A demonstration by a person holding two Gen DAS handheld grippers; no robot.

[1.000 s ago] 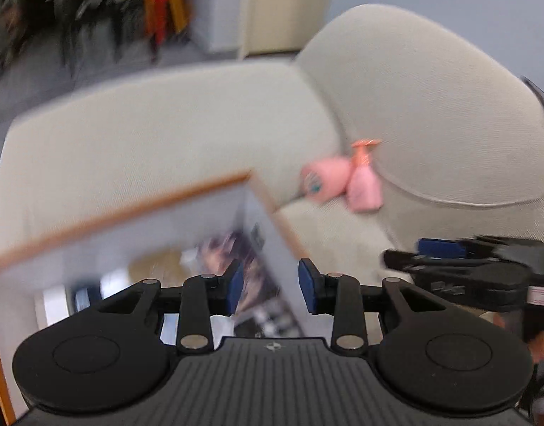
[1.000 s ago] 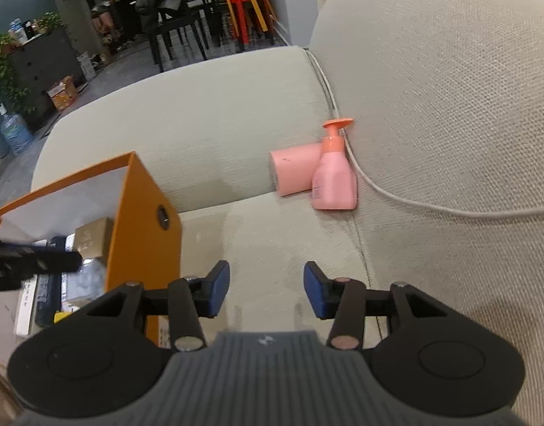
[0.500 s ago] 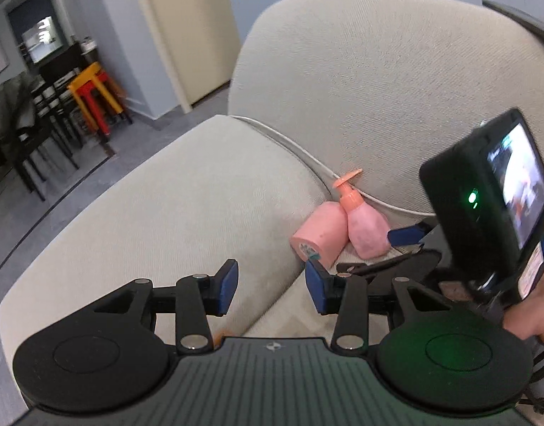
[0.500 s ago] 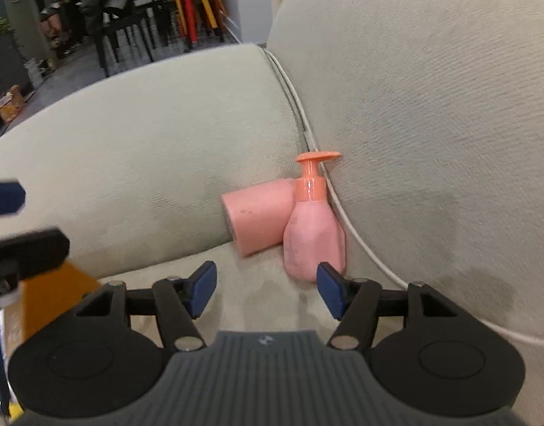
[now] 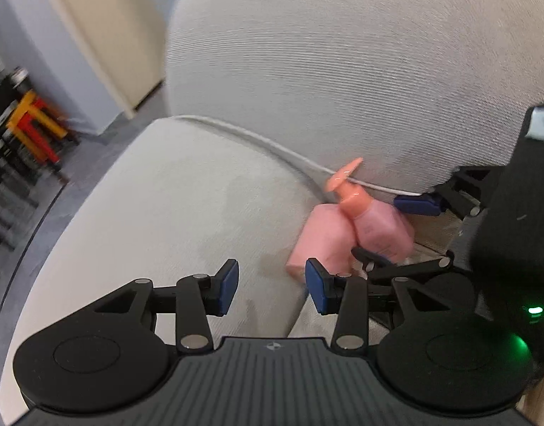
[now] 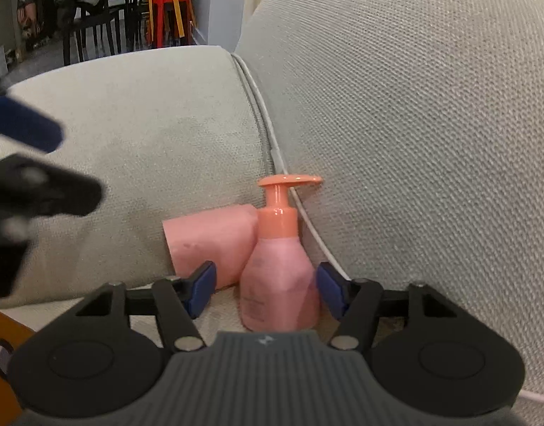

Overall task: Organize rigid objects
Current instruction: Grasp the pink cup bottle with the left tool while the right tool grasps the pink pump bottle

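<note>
A pump bottle (image 6: 279,277) stands on the sofa seat (image 6: 222,312), touching a lying cylinder (image 6: 211,241) on its left.

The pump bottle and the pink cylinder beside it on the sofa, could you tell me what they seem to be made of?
Pump bottle: likely plastic, matte pink body, glossier orange pump that catches the light. Pink cylinder: unclear, matte with faint smudges; possibly plastic or foam.

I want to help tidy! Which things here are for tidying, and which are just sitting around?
For tidying: pink pump bottle, pink cylinder lying beside it, touching.

Just around: beige sofa, stacked stools, dark chairs.
</note>
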